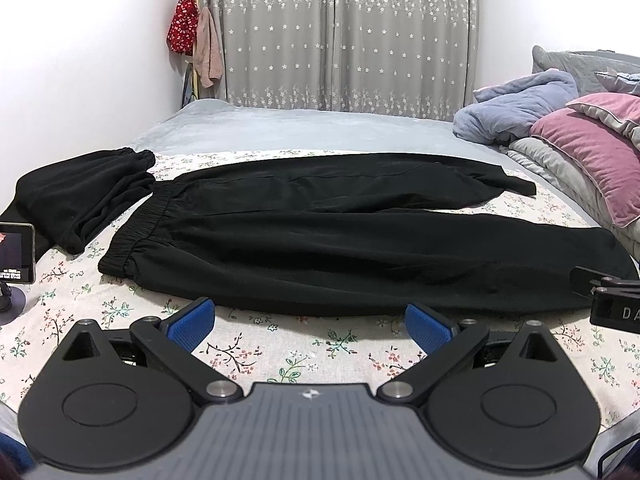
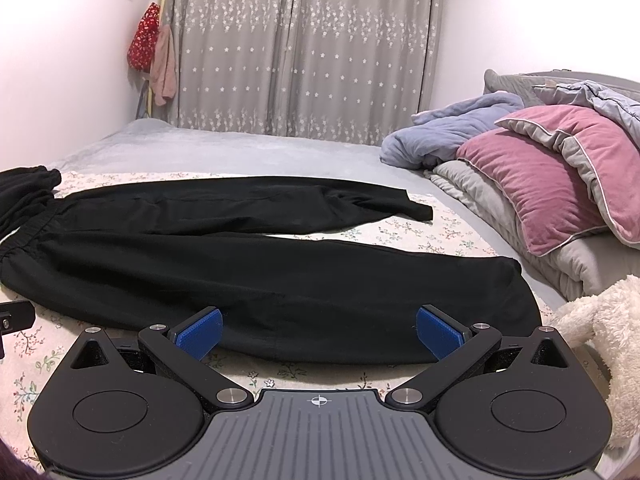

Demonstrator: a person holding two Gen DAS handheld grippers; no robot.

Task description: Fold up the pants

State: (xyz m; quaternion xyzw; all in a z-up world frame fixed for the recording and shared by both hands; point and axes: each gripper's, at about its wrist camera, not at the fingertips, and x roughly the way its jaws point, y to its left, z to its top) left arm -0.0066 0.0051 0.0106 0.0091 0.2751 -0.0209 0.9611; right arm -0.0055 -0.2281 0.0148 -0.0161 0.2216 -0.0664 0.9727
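Observation:
Black pants (image 1: 320, 232) (image 2: 248, 264) lie spread flat on a floral sheet (image 1: 280, 348) (image 2: 432, 236), waistband to the left and both legs running right. My left gripper (image 1: 310, 322) hovers open just in front of the near leg's edge, nothing between its blue pads (image 1: 196, 322). In the right wrist view my right gripper (image 2: 318, 332) is open too, its blue pads (image 2: 200, 336) over the near leg's lower edge, close to the cuff end. Part of the right gripper shows at the right edge of the left wrist view.
A second black garment (image 1: 84, 196) lies bunched left of the waistband. A small screen on a stand (image 1: 16, 252) sits at far left. Pink and grey pillows (image 2: 560, 176) and a blue blanket (image 2: 452, 132) pile up at right, with a cream plush toy (image 2: 600, 320). Curtains (image 1: 340, 32) hang behind.

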